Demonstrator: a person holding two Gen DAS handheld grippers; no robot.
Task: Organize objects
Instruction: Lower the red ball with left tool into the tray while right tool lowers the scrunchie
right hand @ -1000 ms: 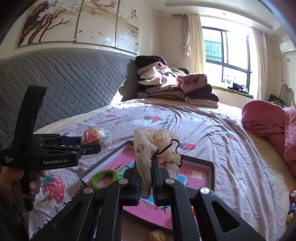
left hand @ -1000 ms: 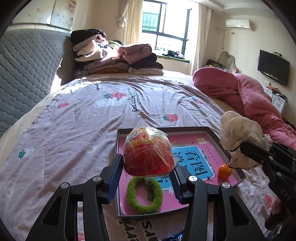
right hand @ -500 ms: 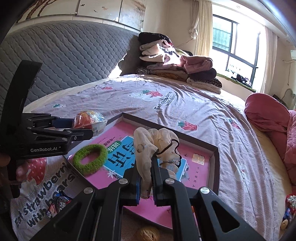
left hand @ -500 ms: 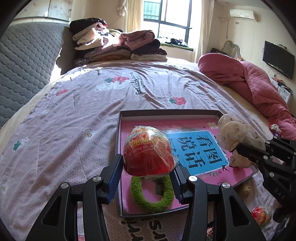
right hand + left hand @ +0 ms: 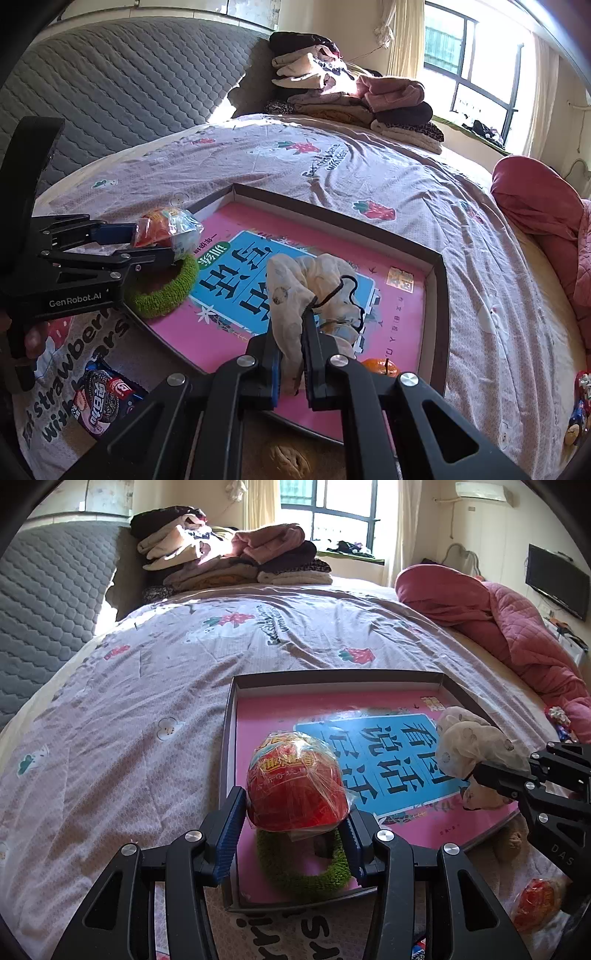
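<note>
The bed (image 5: 155,709) carries a shallow tray (image 5: 332,677) with a pink book (image 5: 402,317) inside. Above its near corner, the left tool (image 5: 295,823) is closed around a red wrapped snack (image 5: 295,790), over a green hair ring (image 5: 306,878) in the tray. The right tool (image 5: 293,354) is fully closed, pinching a cream cloth bundle (image 5: 295,291) above the book. A small orange (image 5: 380,367) lies in the tray.

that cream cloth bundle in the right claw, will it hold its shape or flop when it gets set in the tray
Probably floppy: the cloth bundle bulges and folds above the shut right claw. Likely light, since a thin pinch carries it. It should slump on the tray, not roll.
</note>
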